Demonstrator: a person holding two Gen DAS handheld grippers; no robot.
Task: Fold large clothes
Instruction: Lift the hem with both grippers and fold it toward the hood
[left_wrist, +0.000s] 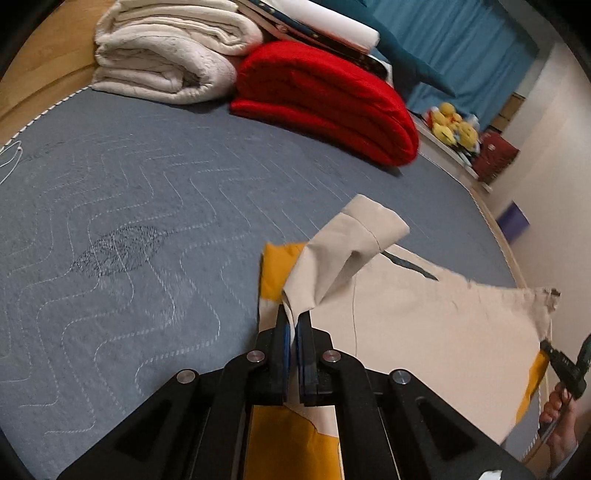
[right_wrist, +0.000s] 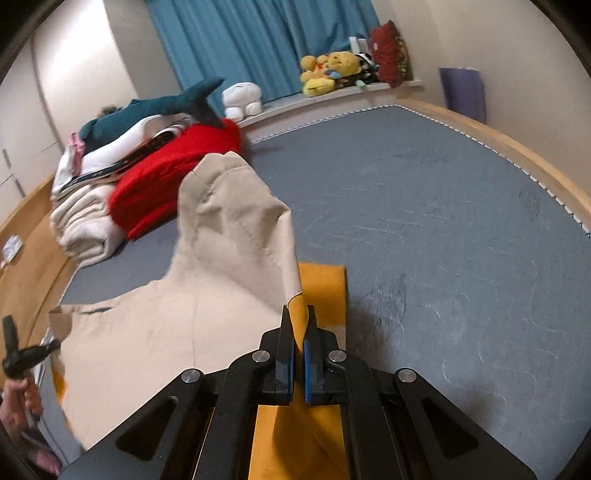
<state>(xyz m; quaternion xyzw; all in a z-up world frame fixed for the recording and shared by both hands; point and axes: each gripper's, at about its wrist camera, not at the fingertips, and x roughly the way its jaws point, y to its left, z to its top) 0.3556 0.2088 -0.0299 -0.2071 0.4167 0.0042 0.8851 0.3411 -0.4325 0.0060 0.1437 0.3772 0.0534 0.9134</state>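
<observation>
A large beige and mustard-yellow garment is stretched above the grey quilted bed. My left gripper is shut on a beige edge of the garment, whose cuff folds upward past the fingers. My right gripper is shut on a yellow and beige edge of the same garment. The cloth hangs between the two grippers. The right gripper shows at the far right of the left wrist view, and the left gripper at the far left of the right wrist view.
A folded cream blanket and a folded red blanket lie at the head of the bed, with books and a teal shark plush on them. Plush toys sit on a ledge under blue curtains. A wooden bed frame borders the mattress.
</observation>
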